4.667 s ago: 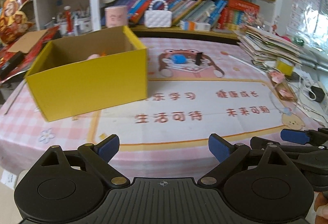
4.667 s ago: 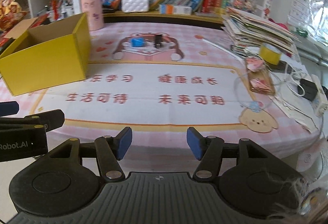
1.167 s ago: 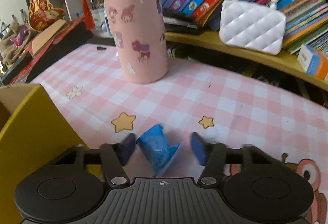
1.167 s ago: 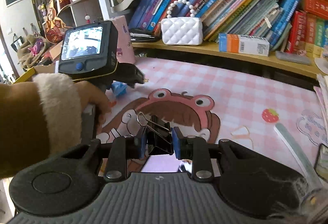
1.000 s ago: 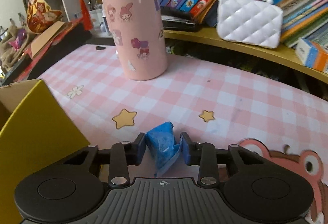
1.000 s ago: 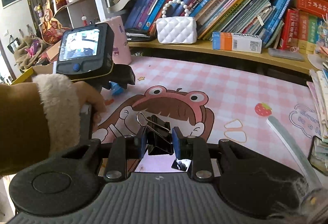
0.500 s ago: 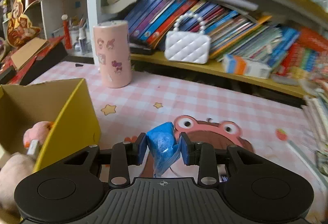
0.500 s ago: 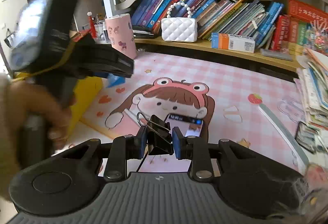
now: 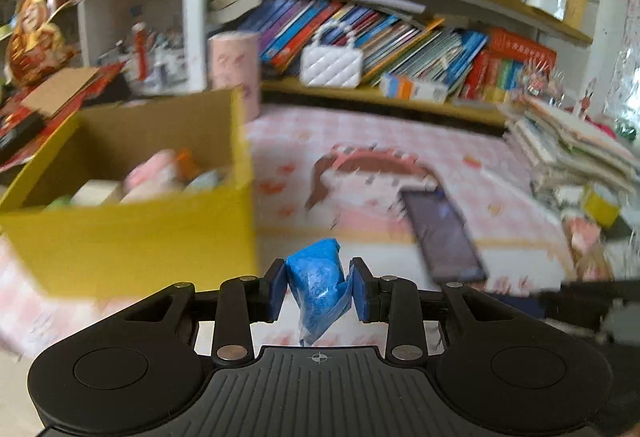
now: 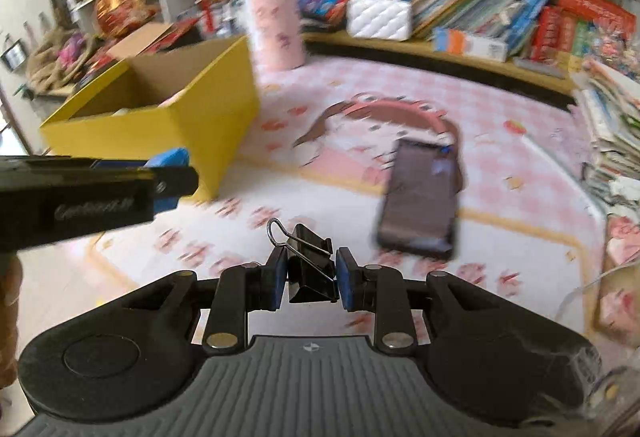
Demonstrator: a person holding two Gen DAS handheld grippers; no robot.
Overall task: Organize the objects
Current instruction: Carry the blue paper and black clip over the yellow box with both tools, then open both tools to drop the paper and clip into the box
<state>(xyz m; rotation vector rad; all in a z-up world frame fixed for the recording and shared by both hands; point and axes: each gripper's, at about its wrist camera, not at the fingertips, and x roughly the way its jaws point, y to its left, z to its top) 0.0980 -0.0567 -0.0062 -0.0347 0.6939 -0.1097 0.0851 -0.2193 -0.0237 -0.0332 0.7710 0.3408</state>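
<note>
My left gripper (image 9: 319, 287) is shut on a crumpled blue packet (image 9: 318, 287) and holds it above the table, right of and in front of the open yellow box (image 9: 132, 233). The box holds several pink and pale items. My right gripper (image 10: 310, 277) is shut on a black binder clip (image 10: 308, 269), held above the pink mat. The left gripper (image 10: 168, 181) also shows in the right wrist view, at the left beside the yellow box (image 10: 176, 117). Both views are motion-blurred.
A dark phone (image 9: 442, 233) lies on the pink cartoon mat, also in the right wrist view (image 10: 420, 197). A pink cylinder (image 9: 234, 67) and white quilted purse (image 9: 332, 63) stand at the back by the bookshelf. A stack of papers (image 9: 572, 149) sits at the right.
Both grippers have pulled back and risen from the mat with their objects still held. The yellow box now shows nearer and more fully at the left. A phone now lies on the mat.
</note>
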